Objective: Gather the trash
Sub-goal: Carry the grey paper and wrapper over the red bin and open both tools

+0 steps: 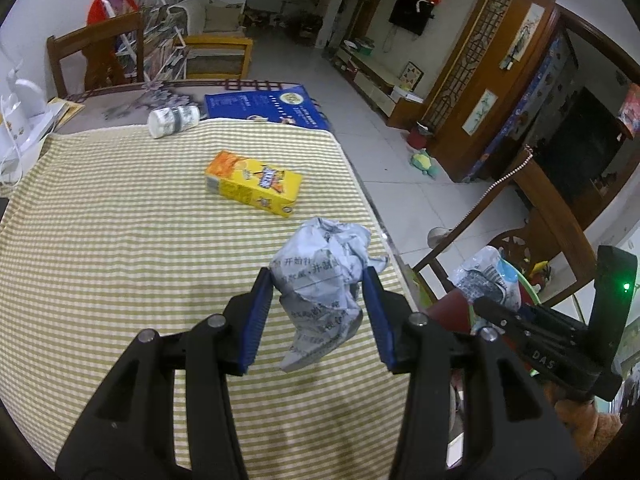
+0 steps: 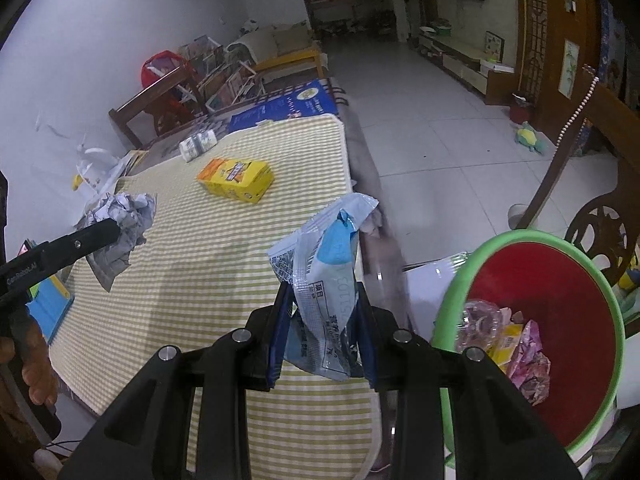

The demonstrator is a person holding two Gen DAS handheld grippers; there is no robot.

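My left gripper [image 1: 318, 280] is shut on a crumpled ball of printed paper [image 1: 324, 268] and holds it above the checked tablecloth [image 1: 120, 240]; the ball also shows in the right wrist view [image 2: 120, 224]. My right gripper [image 2: 324, 300] is shut on a white and blue plastic wrapper [image 2: 324, 272], held just left of a red bin with a green rim [image 2: 448, 304]. The bin holds several pieces of trash [image 2: 516, 352]. A yellow carton [image 1: 252, 188] lies flat on the table. A white bottle [image 1: 172, 120] lies on its side at the far edge.
A blue book [image 1: 268, 108] lies at the table's far end. A white kettle [image 1: 24, 100] stands far left. Wooden chairs stand behind the table [image 1: 96, 52] and at the right [image 1: 532, 216]. Tiled floor [image 1: 400, 160] lies to the right.
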